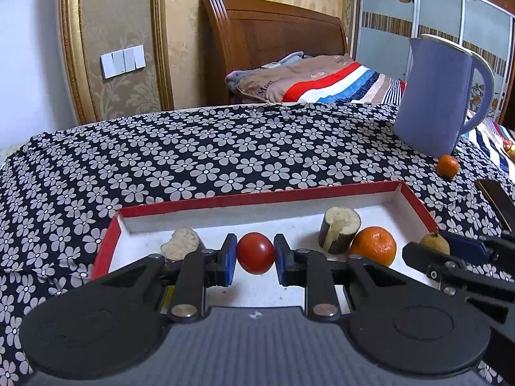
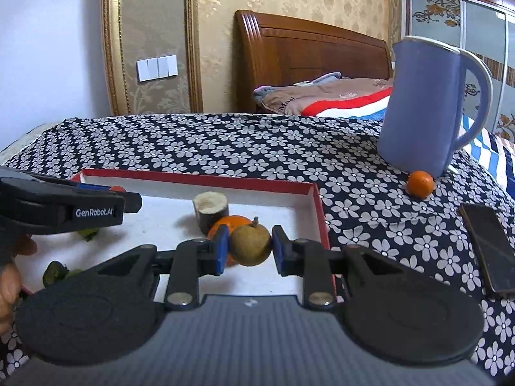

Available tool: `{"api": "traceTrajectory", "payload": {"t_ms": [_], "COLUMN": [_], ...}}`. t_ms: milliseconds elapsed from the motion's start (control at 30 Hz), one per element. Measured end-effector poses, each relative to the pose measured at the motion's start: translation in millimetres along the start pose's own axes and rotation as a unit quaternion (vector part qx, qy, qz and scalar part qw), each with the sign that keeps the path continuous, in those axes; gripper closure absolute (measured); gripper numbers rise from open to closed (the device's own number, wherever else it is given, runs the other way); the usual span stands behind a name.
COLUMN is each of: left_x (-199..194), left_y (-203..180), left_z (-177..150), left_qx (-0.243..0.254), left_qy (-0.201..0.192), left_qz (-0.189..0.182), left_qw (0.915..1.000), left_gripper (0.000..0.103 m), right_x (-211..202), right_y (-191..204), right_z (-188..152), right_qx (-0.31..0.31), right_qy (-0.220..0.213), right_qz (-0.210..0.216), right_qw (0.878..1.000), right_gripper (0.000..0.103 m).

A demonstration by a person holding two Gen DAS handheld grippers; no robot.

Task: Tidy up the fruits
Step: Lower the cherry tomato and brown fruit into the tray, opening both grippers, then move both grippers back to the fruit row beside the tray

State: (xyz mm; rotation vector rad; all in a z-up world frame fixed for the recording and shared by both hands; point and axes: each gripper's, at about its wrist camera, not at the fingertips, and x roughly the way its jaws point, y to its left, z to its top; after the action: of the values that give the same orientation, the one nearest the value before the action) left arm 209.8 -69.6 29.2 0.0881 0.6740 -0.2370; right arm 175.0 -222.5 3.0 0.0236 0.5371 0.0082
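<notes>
My left gripper (image 1: 256,253) is shut on a red tomato (image 1: 256,252), held just above the floor of the red-rimmed white tray (image 1: 257,197). My right gripper (image 2: 251,246) is shut on a brown longan (image 2: 251,245) over the tray's right part (image 2: 317,199); it shows at the right of the left wrist view (image 1: 435,243). In the tray lie an orange (image 1: 373,245), a cut sugarcane piece (image 1: 339,230) and a pale chunk (image 1: 180,243). A small orange (image 1: 448,165) lies on the cloth beside the kettle, outside the tray; it also shows in the right wrist view (image 2: 420,183).
A blue kettle (image 1: 441,96) stands at the back right on the flowered tablecloth (image 1: 193,148). A dark phone (image 2: 486,244) lies right of the tray. Green scraps (image 2: 56,271) lie in the tray's left front. A bed and wardrobe are behind.
</notes>
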Motion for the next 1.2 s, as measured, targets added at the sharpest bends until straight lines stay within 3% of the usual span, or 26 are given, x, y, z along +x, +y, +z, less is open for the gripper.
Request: {"api": "traceTrajectory", "payload": {"t_ms": [167, 233, 367, 433, 600, 667, 700, 733, 767, 900, 1033, 1200], "left_x": [7.4, 9.6, 5.4, -4.1, -55.1, -77.3, -90.0, -100.4, -111.8, -137.9, -135.8, -122.8], "left_y": [-2.1, 1.3, 11.6, 14.6, 26.7, 32.4, 35.7, 37.7, 38.9, 36.8, 49.3, 65.3], "left_z": [0.7, 0.5, -0.2, -1.2, -16.5, -28.0, -36.0, -43.6, -52.8, -88.9, -112.7, -131.4], "left_qx": [0.004, -0.006, -0.034, -0.035, -0.038, -0.044, -0.049, -0.054, -0.057, -0.054, -0.09, -0.113], "left_qy": [0.007, 0.015, 0.024, 0.016, -0.022, -0.04, -0.05, -0.062, -0.078, -0.125, -0.103, -0.082], "left_qz": [0.009, 0.0, -0.017, -0.01, 0.023, 0.029, 0.033, 0.041, 0.054, 0.128, 0.13, 0.137], "left_qw": [0.9999, 0.9999, 0.999, 0.9992, 0.9988, 0.9978, 0.997, 0.9958, 0.9938, 0.9824, 0.982, 0.9807], "left_gripper": [0.079, 0.079, 0.079, 0.079, 0.079, 0.071, 0.052, 0.027, 0.019, 0.016, 0.016, 0.016], "right_x": [-1.7, -4.1, -15.2, -24.7, -63.3, -78.8, -86.7, -92.8, -99.0, -107.9, -99.8, -85.2], "right_y": [-1.5, -1.1, 0.8, 1.6, 8.2, 11.3, 13.2, 15.2, 18.1, 33.5, 52.3, 61.9], "right_z": [-0.2, -0.1, -1.5, -3.4, -19.1, -28.6, -34.2, -39.1, -44.9, -60.8, -71.9, -79.9], "right_qx": [-0.001, -0.004, -0.01, -0.007, -0.013, -0.01, -0.007, -0.006, -0.006, -0.024, -0.072, -0.093], "right_qy": [-0.007, -0.009, -0.019, -0.024, -0.046, -0.052, -0.056, -0.058, -0.06, -0.054, -0.036, -0.014], "right_qz": [-0.012, -0.014, -0.013, -0.002, 0.028, 0.045, 0.055, 0.06, 0.064, 0.076, 0.054, 0.06], "right_qw": [1.0, 1.0, 1.0, 1.0, 0.998, 0.998, 0.997, 0.996, 0.996, 0.995, 0.995, 0.994], "right_gripper": [0.069, 0.061, 0.06, 0.059, 0.041, 0.031, 0.025, 0.023, 0.019, 0.014, 0.013, 0.015]}}
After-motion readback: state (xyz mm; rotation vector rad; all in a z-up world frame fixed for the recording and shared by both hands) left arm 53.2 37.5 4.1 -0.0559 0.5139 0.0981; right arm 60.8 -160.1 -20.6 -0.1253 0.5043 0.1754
